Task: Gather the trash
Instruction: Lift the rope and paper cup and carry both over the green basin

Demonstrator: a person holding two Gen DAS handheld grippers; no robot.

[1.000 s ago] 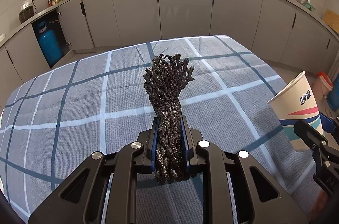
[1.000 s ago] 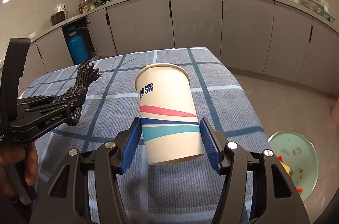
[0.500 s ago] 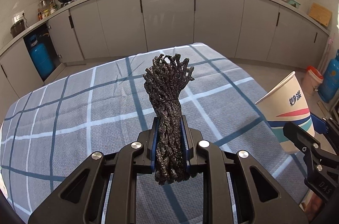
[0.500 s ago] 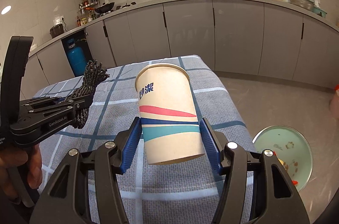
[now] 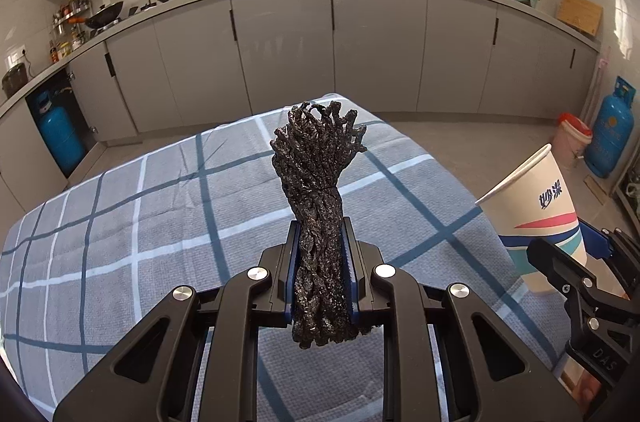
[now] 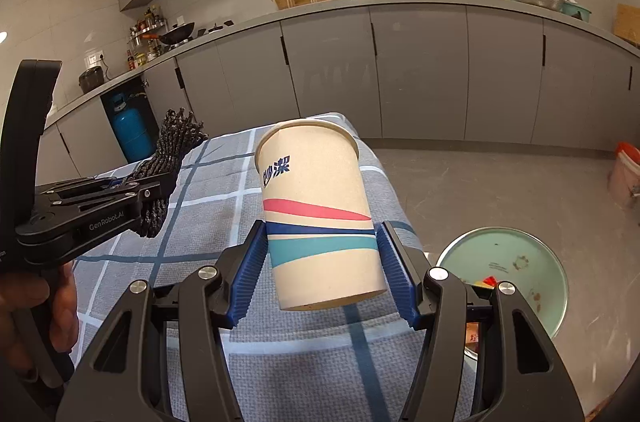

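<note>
My left gripper [image 5: 319,242] is shut on a black bundle of knotted cord [image 5: 318,182] and holds it upright above the checked tablecloth [image 5: 140,222]. The bundle also shows in the right wrist view [image 6: 168,158], at the left. My right gripper [image 6: 322,242] is shut on a paper cup [image 6: 316,214] with red, blue and teal stripes, held upright in the air over the table's right edge. The cup also shows in the left wrist view [image 5: 536,210], at the right.
A green bin [image 6: 504,270] with scraps inside stands on the floor to the right of the table. Grey kitchen cabinets [image 5: 332,46] run along the back. Blue gas cylinders [image 5: 610,130] and a small red-lidded bucket [image 5: 572,138] stand on the floor.
Both grippers have moved right and up with their loads. The table has slid left and down in both views, and the green bin shows more fully.
</note>
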